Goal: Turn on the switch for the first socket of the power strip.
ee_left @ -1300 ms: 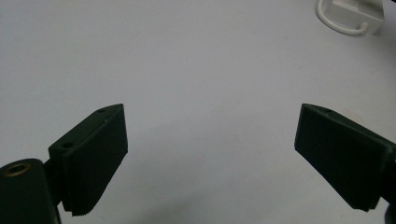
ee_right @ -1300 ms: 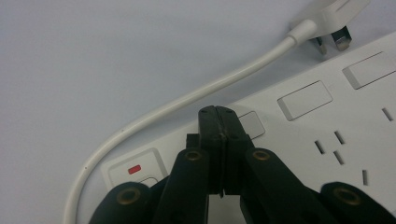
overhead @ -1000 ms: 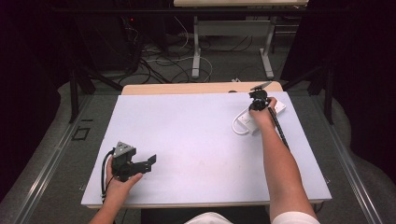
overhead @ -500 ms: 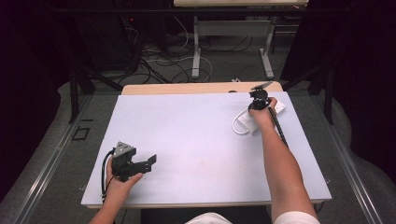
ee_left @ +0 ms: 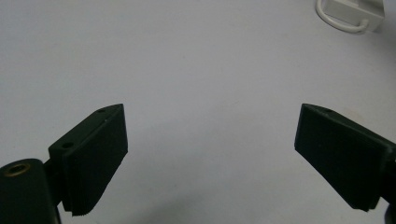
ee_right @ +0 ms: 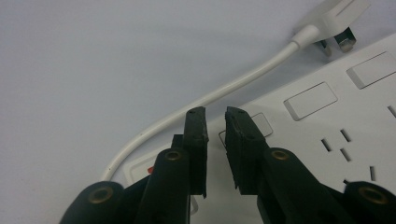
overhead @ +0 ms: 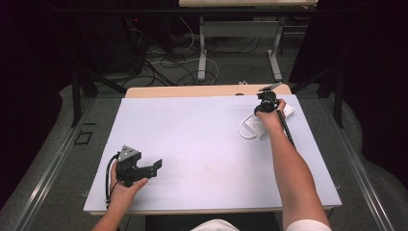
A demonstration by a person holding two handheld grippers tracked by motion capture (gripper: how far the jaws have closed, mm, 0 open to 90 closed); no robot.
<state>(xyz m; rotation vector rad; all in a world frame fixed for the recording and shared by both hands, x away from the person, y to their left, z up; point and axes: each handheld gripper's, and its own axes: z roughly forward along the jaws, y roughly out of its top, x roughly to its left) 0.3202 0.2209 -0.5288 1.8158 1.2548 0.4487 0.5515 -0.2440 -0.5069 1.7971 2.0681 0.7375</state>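
Right gripper [ee_right: 215, 140]: jaws have just been opening, now narrowly parted above white power strip [ee_right: 327, 140]; nothing gripped between them.

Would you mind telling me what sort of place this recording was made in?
Probably a lab or workshop set up for recording. A white table stands among dark curtains, loose cables lie on the grey floor behind it, and a white power strip lies on the table.

tongs [ee_right: 215, 135]: black, 2 ribbed jaws, brass screws | cable: black | sleeves: white
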